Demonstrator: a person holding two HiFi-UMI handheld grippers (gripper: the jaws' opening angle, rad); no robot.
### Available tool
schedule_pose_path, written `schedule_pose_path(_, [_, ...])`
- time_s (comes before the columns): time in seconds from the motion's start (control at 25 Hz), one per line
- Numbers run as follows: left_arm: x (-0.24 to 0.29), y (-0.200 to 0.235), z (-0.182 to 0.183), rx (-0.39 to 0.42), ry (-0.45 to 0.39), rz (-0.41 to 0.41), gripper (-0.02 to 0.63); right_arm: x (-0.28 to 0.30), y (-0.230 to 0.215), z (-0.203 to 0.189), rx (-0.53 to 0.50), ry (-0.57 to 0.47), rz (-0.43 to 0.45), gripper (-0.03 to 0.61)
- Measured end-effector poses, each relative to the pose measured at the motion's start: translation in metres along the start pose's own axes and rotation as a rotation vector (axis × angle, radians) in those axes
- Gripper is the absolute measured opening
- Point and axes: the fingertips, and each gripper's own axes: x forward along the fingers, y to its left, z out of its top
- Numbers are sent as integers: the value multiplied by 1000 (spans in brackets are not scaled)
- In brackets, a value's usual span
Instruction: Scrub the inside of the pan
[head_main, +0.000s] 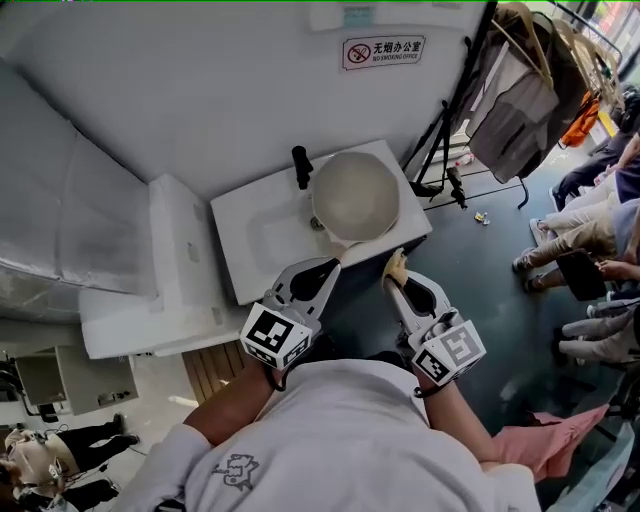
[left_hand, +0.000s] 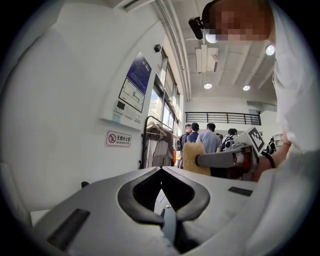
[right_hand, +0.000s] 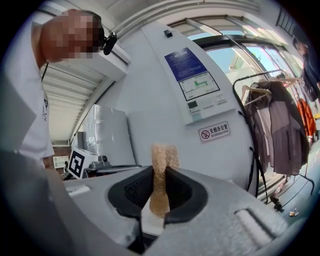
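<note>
A cream pan (head_main: 355, 195) hangs tilted over the white sink (head_main: 262, 232), its inside facing up. Its thin handle (head_main: 340, 256) runs back into my left gripper (head_main: 333, 264), which is shut on it. In the left gripper view my left gripper (left_hand: 161, 172) has its jaws together, with a thin dark strip of the handle (left_hand: 169, 225) showing between them. My right gripper (head_main: 397, 278) is shut on a tan sponge (head_main: 397, 265), held just off the pan's near right rim. The sponge (right_hand: 162, 172) stands upright between the right gripper (right_hand: 159, 192) pads. The sponge (left_hand: 192, 158) also shows in the left gripper view.
A black tap (head_main: 301, 167) stands at the sink's back edge. A white cabinet (head_main: 180, 262) sits left of the sink. To the right a clothes rack (head_main: 520, 100) holds coats, and seated people (head_main: 600, 235) line the right edge. A no-smoking sign (head_main: 383, 50) hangs on the wall.
</note>
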Motion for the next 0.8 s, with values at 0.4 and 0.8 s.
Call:
schedule_pose_path(0.4, [30, 42, -5, -3, 22, 76, 3, 45, -43, -1, 15, 27, 64, 55])
schedule_pose_path(0.8, [89, 69, -23, 1, 80, 198, 3, 94, -119, 11, 27, 79, 222, 55])
